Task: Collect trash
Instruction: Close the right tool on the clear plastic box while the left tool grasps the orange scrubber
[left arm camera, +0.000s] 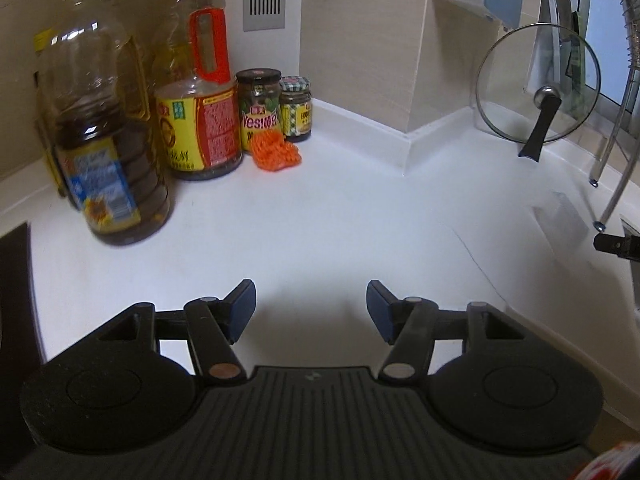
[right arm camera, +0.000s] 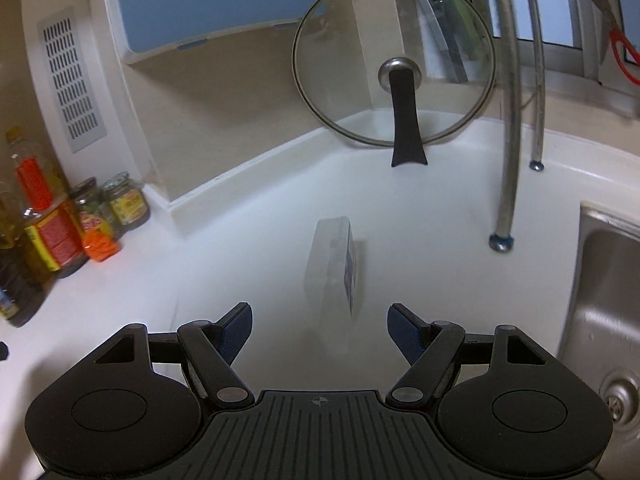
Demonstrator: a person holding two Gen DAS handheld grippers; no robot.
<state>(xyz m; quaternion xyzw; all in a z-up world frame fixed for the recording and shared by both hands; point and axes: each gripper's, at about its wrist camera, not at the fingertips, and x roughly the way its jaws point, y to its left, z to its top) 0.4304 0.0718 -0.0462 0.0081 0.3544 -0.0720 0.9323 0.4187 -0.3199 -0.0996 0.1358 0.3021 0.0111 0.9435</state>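
White kitchen bench (left arm camera: 340, 216), viewed from both wrist cameras, meeting beige tiled walls along a raised white upstand that jogs outward at a corner, far centre.

Left margin: a row of oil bottles (left arm camera: 108, 132) and two sauce jars (left arm camera: 258, 110) stands against the far-left wall, with a crumpled orange net (left arm camera: 276, 150) lying on the bench just in front of the jars. Right margin: a steel sink (right arm camera: 608, 280) is cut into the bench at the near right; two slanting metal rack legs (right arm camera: 508, 120) stand on the bench between the sink and the far wall. A glass pan lid (right arm camera: 394, 64) with a black handle leans upright against the far-right wall. Between these margins the bench forms a broad bare field.

Left gripper (left arm camera: 311, 308): fingers released and spread apart, nothing between them, hovering over bare bench well short of the orange net.

Right gripper (right arm camera: 320, 330): fingers likewise released and spread apart, empty. A clear plastic package (right arm camera: 334, 264) with a blue label edge, blurred, appears just beyond the fingertips, in line with the gap and nearer its right finger; whether it rests flat or on edge cannot be told.

Background: a wall vent grille (right arm camera: 74, 84) and a blue-fronted wall appliance (right arm camera: 216, 4) hang above the bench, and red-handled scissors (right arm camera: 616, 24) hang at the far-right window.
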